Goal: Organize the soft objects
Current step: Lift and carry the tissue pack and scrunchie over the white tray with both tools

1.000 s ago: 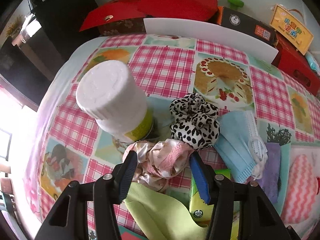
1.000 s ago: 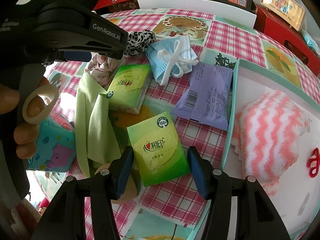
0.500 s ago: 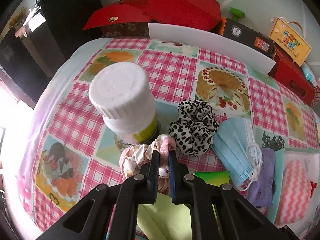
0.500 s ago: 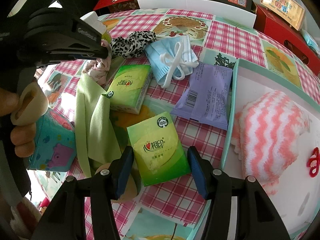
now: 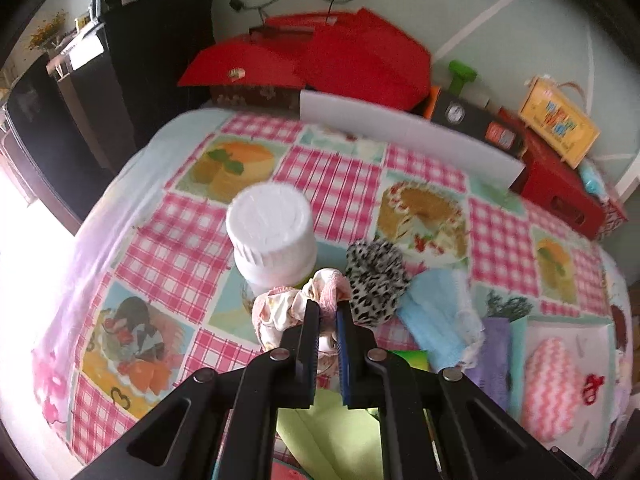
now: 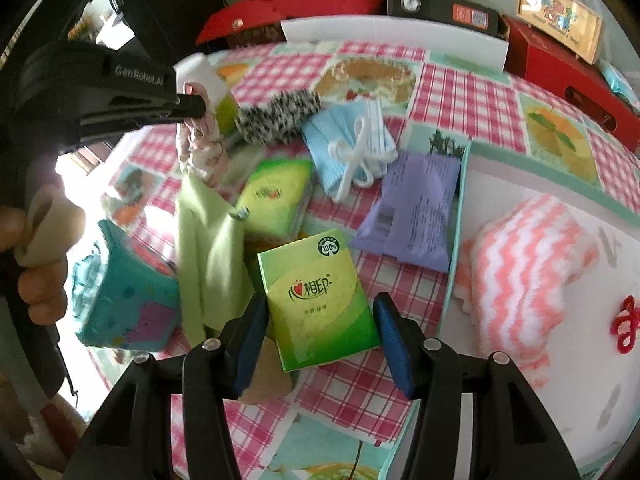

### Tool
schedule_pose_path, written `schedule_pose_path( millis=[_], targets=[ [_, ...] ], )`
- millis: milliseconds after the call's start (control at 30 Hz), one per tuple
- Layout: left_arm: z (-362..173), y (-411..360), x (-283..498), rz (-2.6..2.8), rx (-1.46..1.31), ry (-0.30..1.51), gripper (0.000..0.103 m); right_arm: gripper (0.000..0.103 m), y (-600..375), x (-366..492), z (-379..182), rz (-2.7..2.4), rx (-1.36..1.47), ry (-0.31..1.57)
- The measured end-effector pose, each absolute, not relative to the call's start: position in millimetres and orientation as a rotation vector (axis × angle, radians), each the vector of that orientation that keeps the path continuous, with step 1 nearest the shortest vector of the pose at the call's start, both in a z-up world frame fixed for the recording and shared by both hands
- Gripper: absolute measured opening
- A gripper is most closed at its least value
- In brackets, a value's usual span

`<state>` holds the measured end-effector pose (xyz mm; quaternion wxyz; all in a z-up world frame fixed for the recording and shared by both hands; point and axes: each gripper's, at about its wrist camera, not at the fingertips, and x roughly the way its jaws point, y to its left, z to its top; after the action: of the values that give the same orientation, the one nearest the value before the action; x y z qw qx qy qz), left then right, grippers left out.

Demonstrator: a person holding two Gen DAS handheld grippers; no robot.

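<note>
While the pink floral scrunchie (image 5: 294, 306) hangs pinched between the closed fingers of the left gripper (image 5: 328, 310), it sits clear of the checked tablecloth (image 5: 332, 176), just in front of a white-capped bottle (image 5: 270, 226). At about two o'clock from it in the left view lies a leopard-print scrunchie (image 5: 374, 276), and beyond that, toward three o'clock, a blue face mask (image 5: 434, 310). The right gripper (image 6: 320, 318) holds nothing; its fingers are spread on either side of a green tissue pack (image 6: 318, 298) without touching it. At nine o'clock from that pack lies a pale green cloth (image 6: 208, 248), at twelve o'clock a second green pack (image 6: 276, 200), and at one o'clock a purple packet (image 6: 414, 216). Sorting looks barely begun: only a pink striped towel (image 6: 520, 264) lies in the white tray (image 6: 500, 184) at three o'clock, while most soft things are outside it.
</note>
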<state>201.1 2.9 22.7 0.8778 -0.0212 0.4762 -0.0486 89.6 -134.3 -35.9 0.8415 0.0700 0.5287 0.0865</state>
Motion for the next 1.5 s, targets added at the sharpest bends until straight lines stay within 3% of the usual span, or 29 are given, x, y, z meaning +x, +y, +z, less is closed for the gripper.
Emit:
schedule_pose_path(
  millis=[367, 600, 1067, 1500],
  targets=[
    [100.2, -1.4, 154.8, -0.218, -0.062, 0.778, 0.009, 0.056, -170.0, 64.7, 29.7, 0.094, 0.211, 0.893],
    [118.2, -26.9, 135.1, -0.324, -0.040, 0.724, 0.009, 0.056, -216.1, 48.2, 45.0, -0.045, 0.267, 0.837],
    [117.8, -120.4, 85.9, -0.600, 0.101, 0.729, 0.009, 0.056, -342.7, -12.4, 38.8, -0.478, 0.425, 0.830],
    [72.6, -212.9, 38.9, -0.815, 0.297, 0.839, 0.009, 0.056, -394.9, -46.7, 25.2, -0.653, 0.509, 0.864]
  ],
)
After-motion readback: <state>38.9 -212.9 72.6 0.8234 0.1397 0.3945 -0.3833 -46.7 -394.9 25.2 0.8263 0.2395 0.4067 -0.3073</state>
